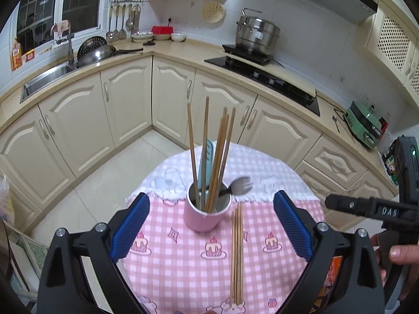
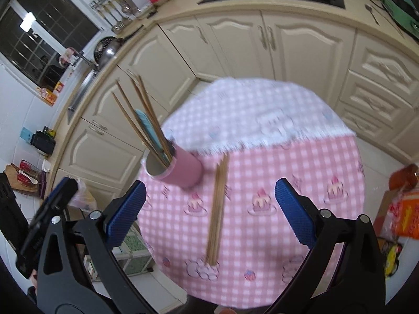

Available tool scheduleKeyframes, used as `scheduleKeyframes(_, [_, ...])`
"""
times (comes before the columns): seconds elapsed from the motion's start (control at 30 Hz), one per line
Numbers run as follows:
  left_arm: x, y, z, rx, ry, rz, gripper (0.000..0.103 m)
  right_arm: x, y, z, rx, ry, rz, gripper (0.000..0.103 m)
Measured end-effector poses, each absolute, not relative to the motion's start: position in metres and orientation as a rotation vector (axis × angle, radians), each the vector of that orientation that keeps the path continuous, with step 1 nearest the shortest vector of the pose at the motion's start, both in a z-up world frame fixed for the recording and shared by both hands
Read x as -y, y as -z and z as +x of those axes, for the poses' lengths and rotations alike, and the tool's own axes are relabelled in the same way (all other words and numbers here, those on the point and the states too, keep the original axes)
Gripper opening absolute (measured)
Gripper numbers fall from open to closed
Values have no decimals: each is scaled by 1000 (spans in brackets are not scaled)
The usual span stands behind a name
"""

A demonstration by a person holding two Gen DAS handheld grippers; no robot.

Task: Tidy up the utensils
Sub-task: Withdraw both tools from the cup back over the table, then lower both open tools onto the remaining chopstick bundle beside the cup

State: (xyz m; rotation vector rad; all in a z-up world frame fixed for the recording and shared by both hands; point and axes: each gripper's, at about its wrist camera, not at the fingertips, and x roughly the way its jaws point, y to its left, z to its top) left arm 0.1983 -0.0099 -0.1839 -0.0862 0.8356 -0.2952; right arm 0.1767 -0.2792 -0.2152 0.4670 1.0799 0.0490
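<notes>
Both the left gripper (image 1: 210, 225) and right gripper (image 2: 209, 210) have jaws spread wide, pinching nothing. The loose chopsticks (image 1: 236, 255) lie between them on the bench (image 1: 262, 282), pink cup (image 1: 203, 216) at eleven o'clock.

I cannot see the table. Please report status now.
Both grippers open, empty. Chopsticks flat beside pink cup. Nothing in the way.

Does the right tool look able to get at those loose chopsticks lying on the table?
Probably yes. The right tool stands wide open and empty, and the loose chopsticks lie flat on the checked tablecloth right ahead of it. The pink cup sits off to one side, clear of them.
</notes>
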Motion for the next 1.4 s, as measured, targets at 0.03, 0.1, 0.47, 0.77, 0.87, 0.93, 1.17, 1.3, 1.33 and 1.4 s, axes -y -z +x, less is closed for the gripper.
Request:
scheduleKeyframes(0.03, [11,187,198,-844,294,-84,93,281,220,173,-1089,-42,470,97])
scheduleKeyframes(0.1, [14,198,194,-875,292,-74,93,284,226,166,-1102,-32,466,97])
scheduleKeyframes(0.47, [38,260,186,-1015,311,-12,93,295,261,147,-1178,10,455,97])
scheduleKeyframes(0.77, [58,320,192,-1146,309,27,93,290,294,151,-1264,12,417,97])
scheduleKeyframes(0.87, [61,345,194,-1195,297,34,93,287,307,153,-1293,11,397,97])
scheduleKeyframes(0.93, [66,361,195,-1225,297,46,93,285,316,154,-1310,9,389,97])
scheduleKeyframes(1.17, [73,400,200,-1266,269,100,93,278,339,156,-1359,0,367,97])
scheduleKeyframes(1.3, [77,414,205,-1286,255,118,93,281,348,153,-1377,9,375,97])
scheduleKeyframes(1.33, [78,417,206,-1289,252,128,93,283,349,153,-1379,12,375,97])
scheduleKeyframes(1.4, [80,420,207,-1280,247,144,93,285,350,152,-1383,17,377,97])
